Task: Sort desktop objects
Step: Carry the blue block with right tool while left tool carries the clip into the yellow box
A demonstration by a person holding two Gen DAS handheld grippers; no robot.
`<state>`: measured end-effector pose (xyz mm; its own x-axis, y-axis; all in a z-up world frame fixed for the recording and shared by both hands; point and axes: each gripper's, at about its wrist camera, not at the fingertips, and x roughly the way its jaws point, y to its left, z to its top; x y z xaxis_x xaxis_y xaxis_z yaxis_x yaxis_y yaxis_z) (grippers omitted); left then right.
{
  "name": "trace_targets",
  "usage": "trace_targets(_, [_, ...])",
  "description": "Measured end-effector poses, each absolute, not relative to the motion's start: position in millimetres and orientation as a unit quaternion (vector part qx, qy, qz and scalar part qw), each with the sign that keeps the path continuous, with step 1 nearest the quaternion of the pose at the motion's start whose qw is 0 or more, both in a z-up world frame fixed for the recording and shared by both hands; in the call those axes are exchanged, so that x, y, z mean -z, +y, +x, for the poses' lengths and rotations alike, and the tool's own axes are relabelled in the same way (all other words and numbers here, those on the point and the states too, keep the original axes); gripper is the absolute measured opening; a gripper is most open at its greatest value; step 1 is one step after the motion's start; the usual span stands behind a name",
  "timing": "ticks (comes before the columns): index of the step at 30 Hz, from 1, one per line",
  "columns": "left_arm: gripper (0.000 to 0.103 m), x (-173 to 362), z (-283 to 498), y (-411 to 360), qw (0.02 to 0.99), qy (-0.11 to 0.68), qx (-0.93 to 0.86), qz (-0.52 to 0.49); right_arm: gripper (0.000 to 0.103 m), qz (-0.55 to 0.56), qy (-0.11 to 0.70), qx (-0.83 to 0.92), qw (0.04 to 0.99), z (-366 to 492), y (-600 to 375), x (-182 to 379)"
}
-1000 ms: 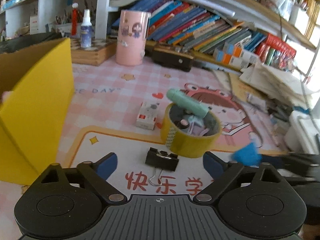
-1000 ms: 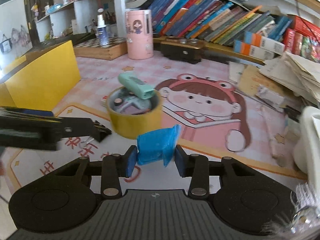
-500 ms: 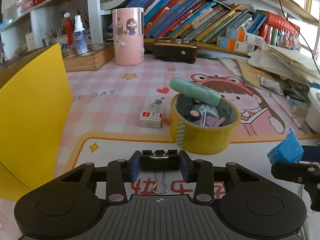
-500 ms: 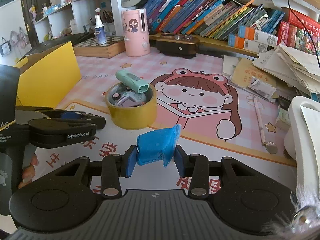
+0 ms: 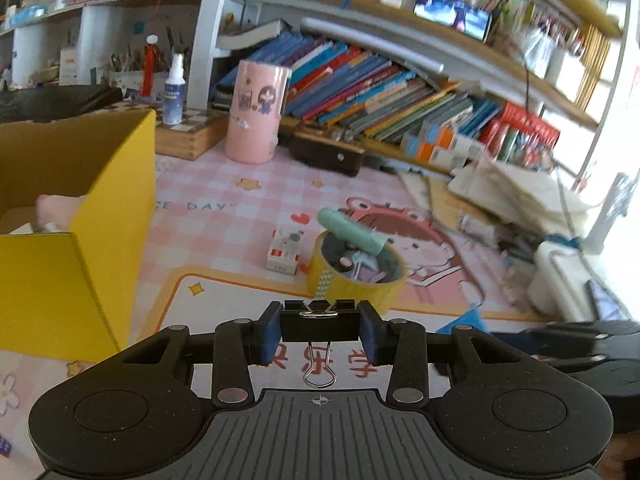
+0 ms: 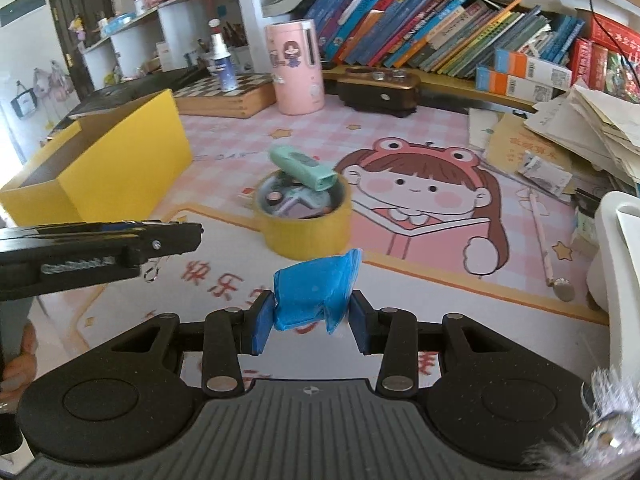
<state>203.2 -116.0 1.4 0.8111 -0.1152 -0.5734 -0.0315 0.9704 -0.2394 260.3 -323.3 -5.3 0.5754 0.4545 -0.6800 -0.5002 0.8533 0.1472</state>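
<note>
- The left gripper point(image 5: 319, 330) is closed on a black binder clip point(image 5: 319, 325); its blue pads point(image 5: 270, 338) press the clip's two ends, and the clip's silver wire handles hang below the jaws, clear of the desk mat.
- Those jaws have just been closing, with the clip between them.
- The right gripper point(image 6: 308, 322) is clamped on a crumpled blue packet point(image 6: 316, 293), which sticks up above its pads and is also off the mat.
- In the right wrist view, the left gripper comes in from the left edge, side-on, with the clip's wire loop dangling beneath its tip.
- A pink checked desk mat point(image 6: 404, 128) with a cartoon girl in a frog hat covers the desk.
- Near the middle of the mat lies a roll of yellow tape point(image 6: 306, 226), flat, with small items filling its core.
- A mint-green tube-shaped object point(image 6: 303, 168) rests tilted across the roll's top rim.
- Just left of the roll in the left wrist view lies a small white and red box point(image 5: 285, 254).
- An open yellow cardboard box point(image 5: 86, 240) stands on the left side of the desk, well apart from the roll; something pink shows inside it.
- At the back stand a pink cylindrical container point(image 6: 295, 66), a spray bottle point(image 6: 222, 62) on a wooden chessboard box point(image 6: 230, 98), and a row of leaning books point(image 6: 420, 36).
- Loose papers point(image 6: 588, 120) pile up at the right edge.
</note>
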Motion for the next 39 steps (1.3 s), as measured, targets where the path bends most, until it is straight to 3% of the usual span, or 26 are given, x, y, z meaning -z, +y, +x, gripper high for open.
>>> trace_targets(19, [0.039,-25.3,114.9,-54.3,0.946,0.269,0.033,-0.181,0.037,-0.045,0.378,-0.294,0.877,192.6,-272.0,-15.4])
trace_targets(39, [0.039,-21.4,31.0,25.8,0.939,0.282,0.033,-0.192,0.037,-0.045,0.392,-0.296,0.87,97.2,-188.1,-17.5])
